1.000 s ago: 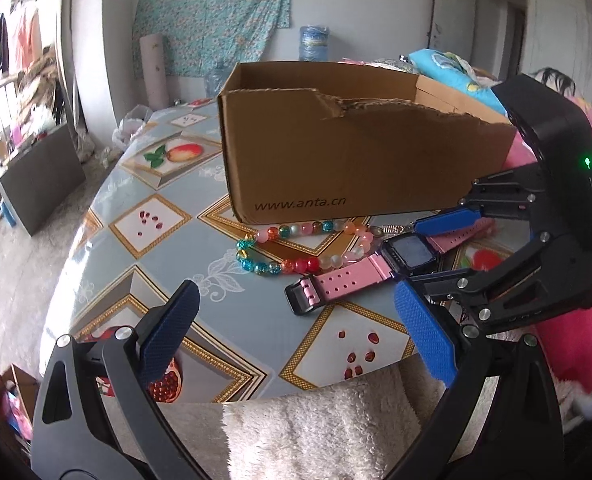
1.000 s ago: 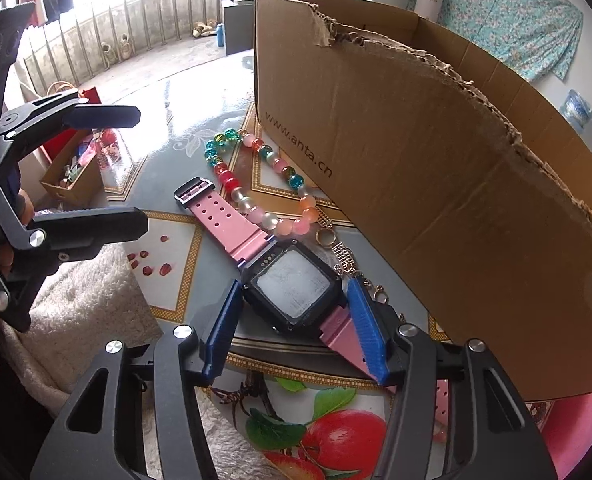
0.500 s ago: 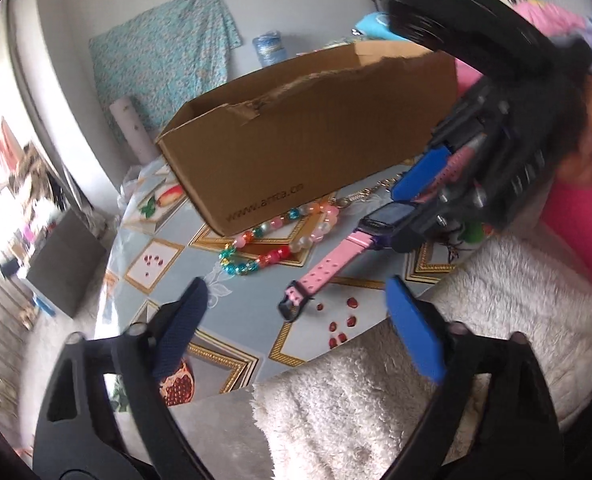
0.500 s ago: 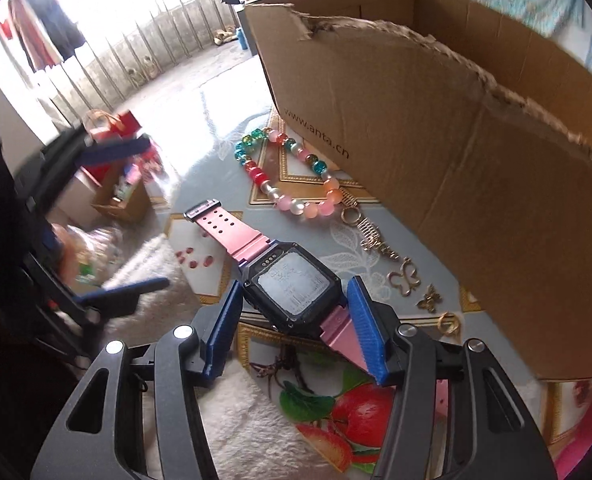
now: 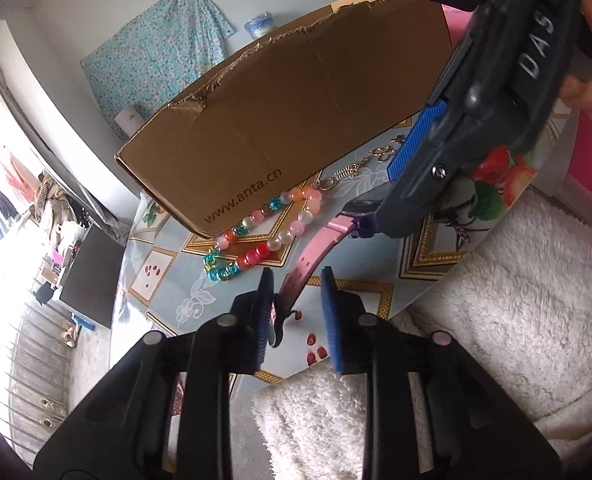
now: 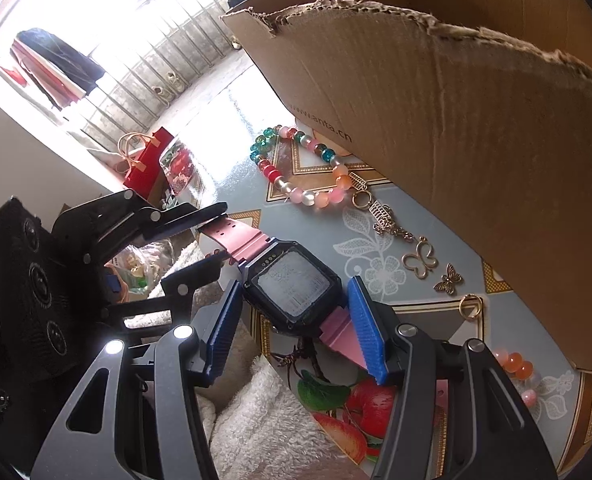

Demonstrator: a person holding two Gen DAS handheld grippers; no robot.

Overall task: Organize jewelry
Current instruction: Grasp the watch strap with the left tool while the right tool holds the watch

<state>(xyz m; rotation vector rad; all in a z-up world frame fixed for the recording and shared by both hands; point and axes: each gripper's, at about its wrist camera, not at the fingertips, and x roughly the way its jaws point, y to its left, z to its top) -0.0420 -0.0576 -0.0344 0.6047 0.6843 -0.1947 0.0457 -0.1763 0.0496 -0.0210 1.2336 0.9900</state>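
**Gripping a pink watch at both ends beside the cardboard box**

Holding the watch (image 6: 290,286) by its black case, the right gripper (image 6: 296,328) had its blue pads (image 6: 362,326) closed against the two sides of the case, so its jaws were clamped on the watch. The screen faced upward, and a pink strap (image 6: 238,242) ran from the case toward the far left. At that end the left gripper (image 5: 296,308) was positioned with its jaws narrowly apart, one on each side of the strap (image 5: 304,268); from the left wrist view, whether the pads (image 5: 330,312) actually pressed the strap could not be told. In the right wrist view the left gripper (image 6: 206,240) appeared at the left, its black fingers above and below the strap's end.

A beaded bracelet (image 6: 296,168) of teal, red, white and orange beads lay on the patterned tablecloth (image 6: 232,144), on the far side of the watch and touching the base of the cardboard box (image 6: 456,128). A chain of metal charms (image 6: 384,220) extended from the bracelet along the box wall, followed by an open butterfly charm (image 6: 420,260), a smaller dark butterfly charm (image 6: 449,283) and a gold ring (image 6: 470,306). More orange beads (image 6: 514,364) lay near the box's right corner. A white fleece cloth (image 5: 496,300) covered the near edge of the table.
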